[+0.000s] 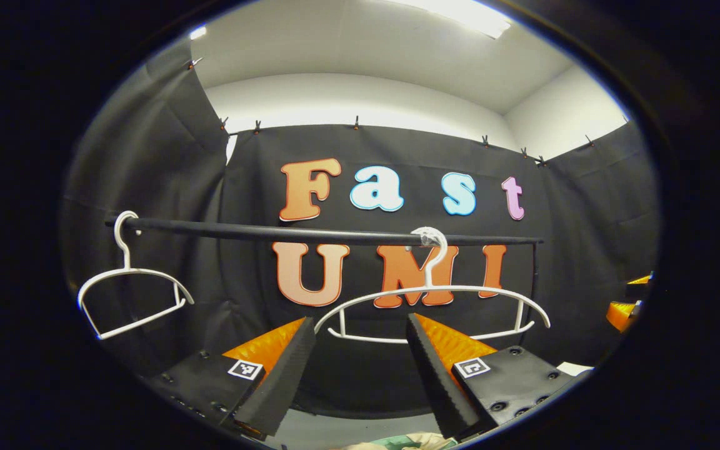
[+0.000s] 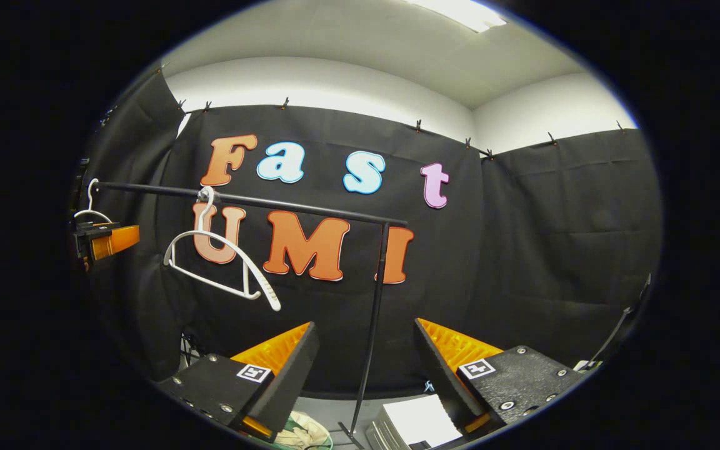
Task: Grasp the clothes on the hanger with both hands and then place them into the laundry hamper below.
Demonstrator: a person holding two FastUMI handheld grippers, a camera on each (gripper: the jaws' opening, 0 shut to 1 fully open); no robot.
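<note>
The rail [image 1: 310, 234] crosses ahead of both grippers, above finger level, with two white hangers on it, and both hang bare. In the left gripper view the near hanger [image 1: 432, 300] is straight ahead, just above the left gripper [image 1: 360, 375], and the far hanger [image 1: 132, 284] is off to its left. No garment is on either, so the grasping step looks done or never needed here.

Pale and green cloth [image 1: 397, 442] shows below and between the left gripper's fingers at the bottom edge, and the right gripper view has similar cloth in a rounded pale thing [image 2: 300, 432] below its left finger. That is probably the clothes lying in the hamper, though too little shows to be sure. If so, the task is at or near its end, and the next move only calls for drawing both grippers back clear of the rail.

The right gripper [image 2: 366, 381] has its fingers spread with nothing between them; the left gripper is likewise spread and empty.

The rail's upright post [image 2: 372, 325] runs down between the right gripper's fingers, ahead of them, and would be in the way of a forward push. A white stack [image 2: 413, 422] lies low by the right finger. The left gripper also shows far to the left in the right gripper view.
</note>
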